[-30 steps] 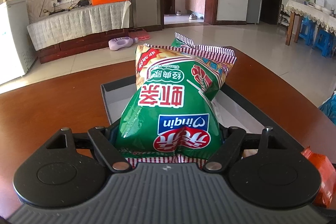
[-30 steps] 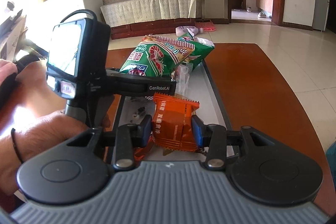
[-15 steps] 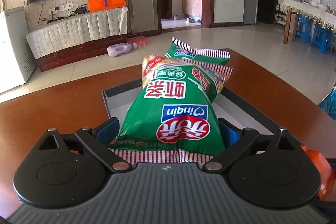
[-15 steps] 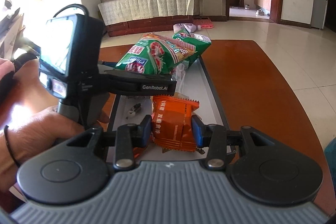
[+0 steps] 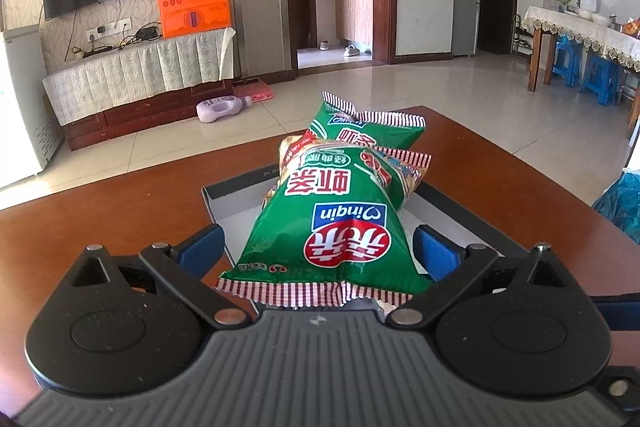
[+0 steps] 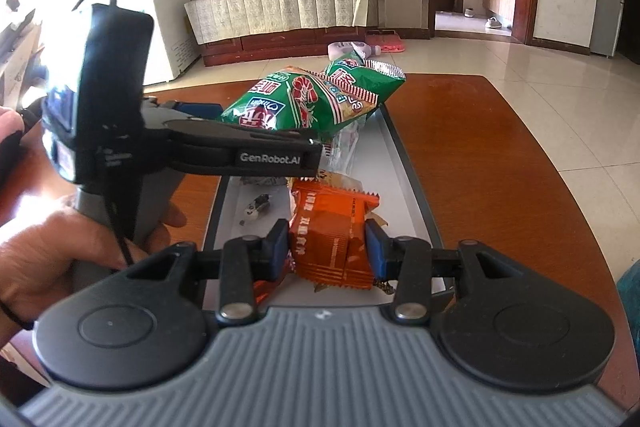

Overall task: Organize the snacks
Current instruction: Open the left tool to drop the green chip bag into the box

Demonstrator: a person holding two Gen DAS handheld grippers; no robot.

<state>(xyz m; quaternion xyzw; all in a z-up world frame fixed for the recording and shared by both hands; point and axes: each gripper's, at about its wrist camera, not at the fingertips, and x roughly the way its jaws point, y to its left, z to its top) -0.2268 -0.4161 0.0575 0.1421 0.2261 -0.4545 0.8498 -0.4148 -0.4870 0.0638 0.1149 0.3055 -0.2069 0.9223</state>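
Nearest the right wrist camera, the right gripper (image 6: 327,251) pinches a crinkled orange foil snack packet (image 6: 330,237) between its blue pads, holding it over the near end of the long shallow grey tray (image 6: 404,163) that lies lengthwise on the glossy red-brown wooden table (image 6: 500,179). A few small scraps lie on the tray floor just beyond the packet, towards the tray's left wall.

At the table's left edge a person's hand (image 6: 68,259) grips the handle of the left gripper (image 5: 320,247). Its jaws have just been opening and now stand spread wide; the green puffed shrimp-chip bag with a red-and-white striped seam (image 5: 332,227) lies between the blue pads without either one pressing it. That bag rests in the tray's middle stretch, its far end leaning on a second green chip bag of the same kind (image 5: 372,129) at the tray's far end.

Beyond the table's far edge a lilac plastic bottle (image 5: 222,108) lies on the tiled floor.
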